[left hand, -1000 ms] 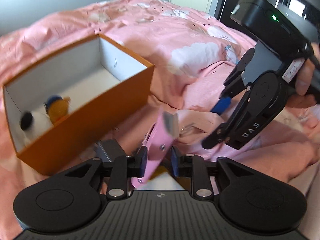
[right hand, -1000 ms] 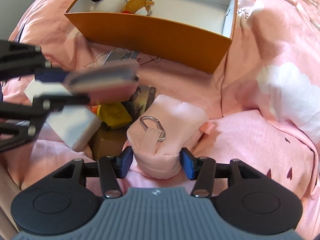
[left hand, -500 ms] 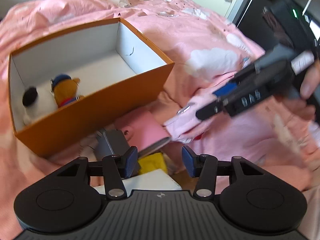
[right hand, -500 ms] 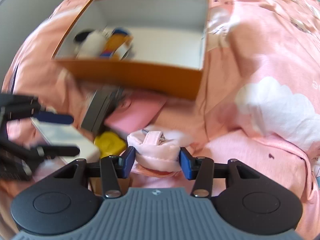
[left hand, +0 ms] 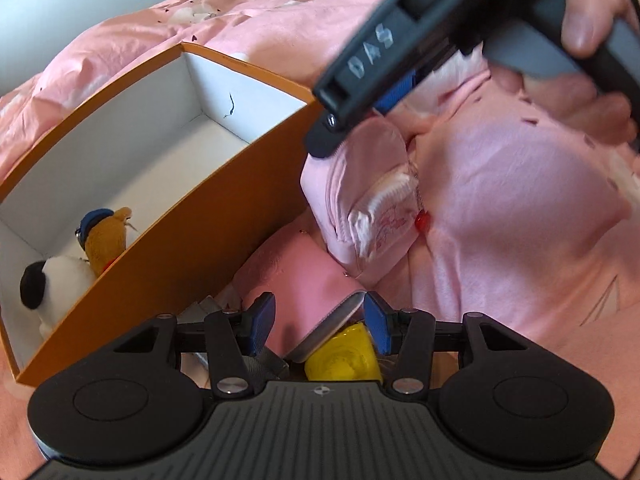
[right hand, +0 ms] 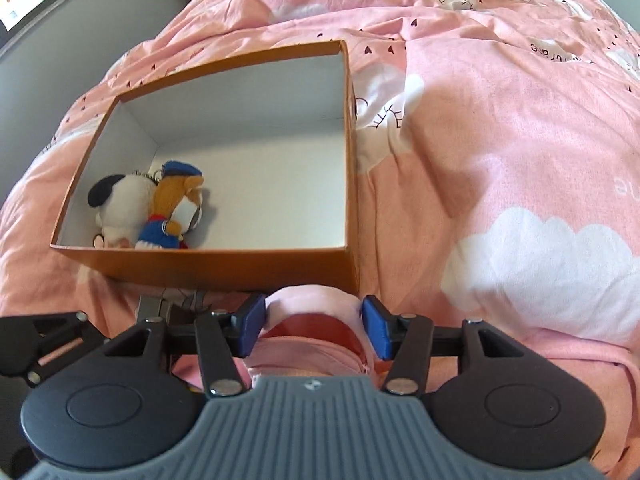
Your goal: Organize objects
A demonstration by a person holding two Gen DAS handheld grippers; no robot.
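An orange box [right hand: 224, 266] with a white inside stands on the pink bed; it also shows in the left wrist view [left hand: 208, 216]. Two plush toys [right hand: 156, 208] lie in its left corner. My right gripper [right hand: 314, 330] is shut on a soft pink pouch [right hand: 316, 308], held above the box's near right corner. In the left wrist view the pouch [left hand: 368, 200] hangs from that gripper. My left gripper [left hand: 318, 326] is open and empty, over a flat pink case [left hand: 296, 280] and a yellow object [left hand: 344, 356] beside the box.
A grey flat item [right hand: 160, 304] lies against the box's near wall. Pink bedding with white clouds [right hand: 500, 160] spreads to the right and behind. A grey wall [left hand: 80, 8] is at the far side.
My left gripper let go of the flat pink case, which now lies by the box. My right gripper lifted the pouch off the bed and carried it up to the box.
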